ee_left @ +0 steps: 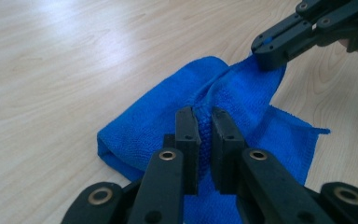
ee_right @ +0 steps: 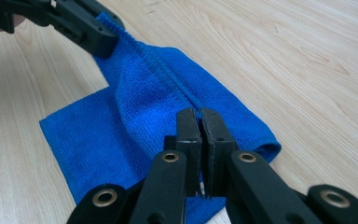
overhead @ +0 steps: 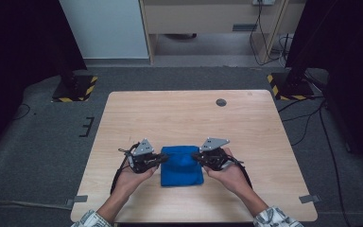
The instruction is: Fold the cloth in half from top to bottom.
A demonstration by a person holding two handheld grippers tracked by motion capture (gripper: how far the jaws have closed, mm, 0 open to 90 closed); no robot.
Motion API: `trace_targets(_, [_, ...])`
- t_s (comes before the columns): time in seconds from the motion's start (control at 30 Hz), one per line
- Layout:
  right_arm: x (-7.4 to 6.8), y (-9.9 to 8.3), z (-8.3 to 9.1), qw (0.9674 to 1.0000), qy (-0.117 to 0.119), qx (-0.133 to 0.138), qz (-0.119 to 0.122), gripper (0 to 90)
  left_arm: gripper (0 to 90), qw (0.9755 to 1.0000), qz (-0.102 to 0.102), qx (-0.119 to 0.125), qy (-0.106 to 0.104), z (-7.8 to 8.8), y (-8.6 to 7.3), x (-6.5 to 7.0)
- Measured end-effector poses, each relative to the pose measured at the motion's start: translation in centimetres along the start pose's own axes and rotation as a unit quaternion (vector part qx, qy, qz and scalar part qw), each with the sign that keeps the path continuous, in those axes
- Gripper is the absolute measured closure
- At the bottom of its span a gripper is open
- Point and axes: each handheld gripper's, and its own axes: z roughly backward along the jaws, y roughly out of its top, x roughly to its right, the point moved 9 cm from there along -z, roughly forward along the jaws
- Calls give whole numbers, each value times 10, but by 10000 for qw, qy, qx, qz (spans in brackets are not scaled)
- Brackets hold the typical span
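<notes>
Partly folded, blue cloth hides its underside.

A light wooden square worktop with a small round grey grommet stands on grey carpet. Black stand bases edged in yellow-black hazard tape sit at upper left and upper right. A pale wall panel and light wooden furniture fill the top of the frame.

- Black two-jaw left gripper, grey three-cornered plate on top, brass-ringed pivots.
- Same build on right gripper, black cable trailing.
- Checked sleeves at near edge of table.
</notes>
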Motion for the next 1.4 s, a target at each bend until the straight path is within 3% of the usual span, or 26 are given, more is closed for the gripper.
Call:
trace_targets(0.23, [-3, -11, 2, 9999, 46, -108, 58, 849, 793, 9996, -64, -249, -105, -7, -18, 12])
trace_targets(0.43, [-10, -27, 3, 9996, 47, -258, 80, 699, 652, 9994, -16, -322, -101, -6, -30, 18])
trace_targets(0.6, [-15, -22, 14, 9999, 56, -142, 30, 578, 595, 9996, -55, -243, -143, 0, -33, 18])
trace_targets(0.77, [-14, -10, 24, 9999, -15, 85, -55, 555, 577, 9993, -45, -261, -272, 5, -37, 24])
trace_targets(0.9, [-7, -6, 14, 9998, -157, 21, -113, 554, 552, 9991, -89, -212, -350, 13, -38, 31])
trace_targets(1.07, [-8, -13, -8, 9995, -134, -265, -51, 547, 505, 9993, -49, 18, -367, 27, -35, 34])
trace_targets(1.13, [-8, -16, -13, 9993, -162, -326, -48, 546, 508, 9997, -72, 159, -177, 28, -28, 29])
trace_targets(1.27, [-13, -22, -15, 9991, -84, -421, -13, 543, 497, 9998, -47, 159, 85, 15, -21, 15])
trace_targets(1.4, [-12, -20, -11, 9996, -79, -229, -177, 533, 499, 9994, -7, 104, 322, 6, -22, 2])
